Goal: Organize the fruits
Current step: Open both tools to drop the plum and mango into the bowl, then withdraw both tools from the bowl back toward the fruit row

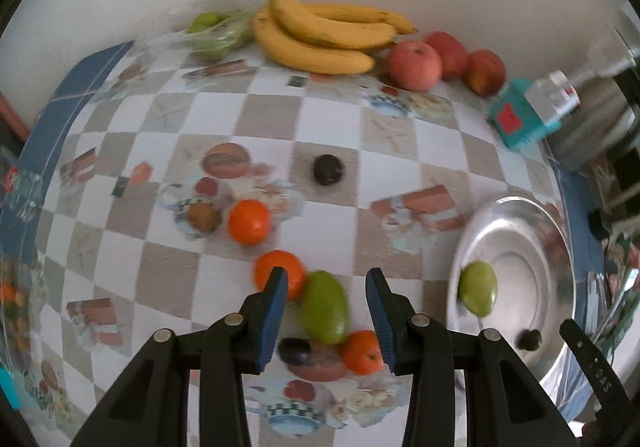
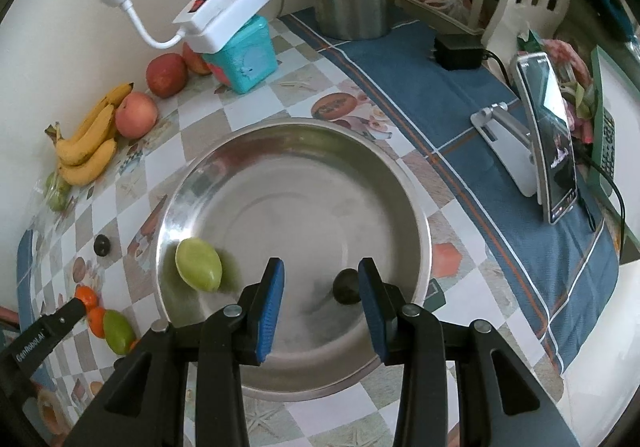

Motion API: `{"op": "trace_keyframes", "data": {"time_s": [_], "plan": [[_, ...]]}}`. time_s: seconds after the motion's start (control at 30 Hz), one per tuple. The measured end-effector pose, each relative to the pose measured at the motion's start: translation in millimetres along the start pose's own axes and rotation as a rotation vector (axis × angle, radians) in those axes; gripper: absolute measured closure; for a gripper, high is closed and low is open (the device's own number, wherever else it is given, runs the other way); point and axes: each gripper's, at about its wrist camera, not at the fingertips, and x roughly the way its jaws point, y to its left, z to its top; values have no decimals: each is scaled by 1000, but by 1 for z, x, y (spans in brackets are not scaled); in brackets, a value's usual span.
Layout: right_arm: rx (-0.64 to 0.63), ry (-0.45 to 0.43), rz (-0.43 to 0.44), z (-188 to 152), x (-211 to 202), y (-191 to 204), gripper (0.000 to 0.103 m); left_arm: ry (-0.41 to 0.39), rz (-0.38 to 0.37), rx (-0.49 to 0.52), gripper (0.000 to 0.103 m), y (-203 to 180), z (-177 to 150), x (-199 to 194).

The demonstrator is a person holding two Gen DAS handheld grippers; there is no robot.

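Checkered tablecloth [image 1: 328, 119] under scattered fruit and steel bowl [image 2: 416, 207], pale wall behind; both jaws spread, empty.

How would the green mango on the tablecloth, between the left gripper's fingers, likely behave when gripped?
The green mango looks smooth and oval, so it may slip or roll. It touches a tangerine, which may get nudged.
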Motion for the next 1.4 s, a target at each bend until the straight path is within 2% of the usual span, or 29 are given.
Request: {"op": "trace_keyframes", "data": {"time_s": [0.17, 0.23, 0.3, 0.33, 0.4, 0.57, 0.77, 0.8, 0.83, 0.87, 1.23, 1.4], "plan": [[-35, 2, 1, -1, 0, 10, 64, 11, 4, -53, 56, 18, 2, 2], [-54, 7, 3, -2, 2, 14, 61, 16, 15, -63, 48, 22, 2, 4], [-69, 12, 4, -3, 4, 18, 46, 21, 25, -74, 25, 25, 2, 7], [-75, 13, 3, -4, 5, 20, 37, 24, 32, -82, 20, 26, 1, 9], [-85, 13, -2, -5, 7, 22, 32, 29, 44, -87, 16, 29, 1, 12], [-84, 6, 3, -6, 8, 22, 30, 36, 71, -91, 8, 31, 0, 18], [-81, 3, 9, -6, 9, 23, 29, 35, 81, -92, 6, 31, 1, 20], [-81, 1, 10, -6, 9, 23, 26, 34, 83, -92, 5, 31, 1, 20], [-80, -3, 12, -6, 9, 23, 13, 33, 89, -92, 4, 31, 0, 20], [-78, -9, 15, -6, 8, 23, 6, 29, 96, -93, 2, 32, 0, 20], [-112, -38, 11, -9, 6, 30, 6, -44, 124, -80, 0, 37, -2, 12], [-129, -39, 20, -10, 5, 36, 6, -47, 117, -102, 0, 49, -5, 8]]}}
